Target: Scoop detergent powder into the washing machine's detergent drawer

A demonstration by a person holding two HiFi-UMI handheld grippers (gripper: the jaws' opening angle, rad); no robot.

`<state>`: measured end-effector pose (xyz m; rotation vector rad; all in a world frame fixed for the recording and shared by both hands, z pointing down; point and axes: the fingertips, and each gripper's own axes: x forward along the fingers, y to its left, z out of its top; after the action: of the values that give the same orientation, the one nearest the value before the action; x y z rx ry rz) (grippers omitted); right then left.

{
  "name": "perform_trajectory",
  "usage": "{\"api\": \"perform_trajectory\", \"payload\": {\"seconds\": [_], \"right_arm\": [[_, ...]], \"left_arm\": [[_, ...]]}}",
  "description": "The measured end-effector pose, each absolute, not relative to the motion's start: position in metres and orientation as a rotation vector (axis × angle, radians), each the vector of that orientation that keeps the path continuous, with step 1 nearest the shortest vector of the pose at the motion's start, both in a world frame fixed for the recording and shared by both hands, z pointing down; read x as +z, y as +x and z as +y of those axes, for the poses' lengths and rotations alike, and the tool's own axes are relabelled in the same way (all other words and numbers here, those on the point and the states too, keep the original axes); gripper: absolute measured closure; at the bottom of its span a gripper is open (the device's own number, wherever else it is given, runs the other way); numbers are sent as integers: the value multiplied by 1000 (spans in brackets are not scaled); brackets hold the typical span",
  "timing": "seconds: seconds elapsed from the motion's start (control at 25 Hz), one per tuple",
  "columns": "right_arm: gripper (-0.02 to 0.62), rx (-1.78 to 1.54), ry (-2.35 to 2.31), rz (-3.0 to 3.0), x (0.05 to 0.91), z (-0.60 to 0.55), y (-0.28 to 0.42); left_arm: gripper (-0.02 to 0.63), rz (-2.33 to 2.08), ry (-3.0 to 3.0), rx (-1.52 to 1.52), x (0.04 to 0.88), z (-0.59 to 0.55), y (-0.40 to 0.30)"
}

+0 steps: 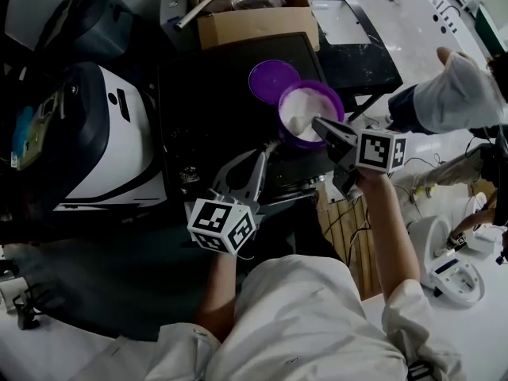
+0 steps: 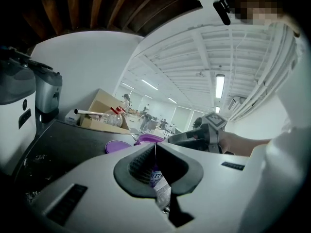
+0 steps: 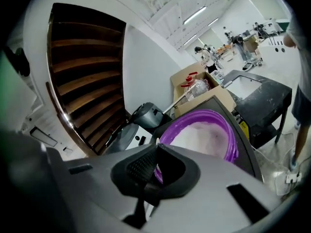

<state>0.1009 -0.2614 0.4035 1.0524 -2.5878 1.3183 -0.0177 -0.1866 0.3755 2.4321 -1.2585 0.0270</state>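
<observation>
A purple tub [image 1: 295, 111] of white detergent powder stands on a black top, its purple lid [image 1: 271, 78] lying just behind it. My right gripper [image 1: 319, 123] is shut on the tub's near rim [image 3: 232, 139]. My left gripper [image 1: 260, 159] sits a little left of the tub, shut on a thin white piece that looks like a scoop's handle [image 2: 159, 180]; the scoop's bowl is hidden. In the left gripper view the tub [image 2: 151, 139] and lid [image 2: 118, 146] lie beyond the jaws. A white-and-black washing machine [image 1: 107, 145] stands at the left; I see no drawer.
A cardboard box [image 1: 255, 10] with bottles sits behind the lid. Another person's white sleeve [image 1: 456, 94] reaches in from the right. A black stand [image 1: 361, 62] is to the right of the tub. White devices [image 1: 456, 276] and cables lie on the floor at lower right.
</observation>
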Motion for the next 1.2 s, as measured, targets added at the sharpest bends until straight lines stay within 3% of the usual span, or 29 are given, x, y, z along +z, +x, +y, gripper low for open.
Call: {"api": "perform_trajectory", "payload": {"seconds": [0.52, 1.2], "right_arm": [[588, 1629, 1310, -2591, 404, -253, 131], [588, 1877, 1257, -2754, 381, -244, 136]], "left_arm": [[586, -1218, 2476, 35, 368, -168, -21], [586, -1318, 2434, 34, 366, -146, -44]]}}
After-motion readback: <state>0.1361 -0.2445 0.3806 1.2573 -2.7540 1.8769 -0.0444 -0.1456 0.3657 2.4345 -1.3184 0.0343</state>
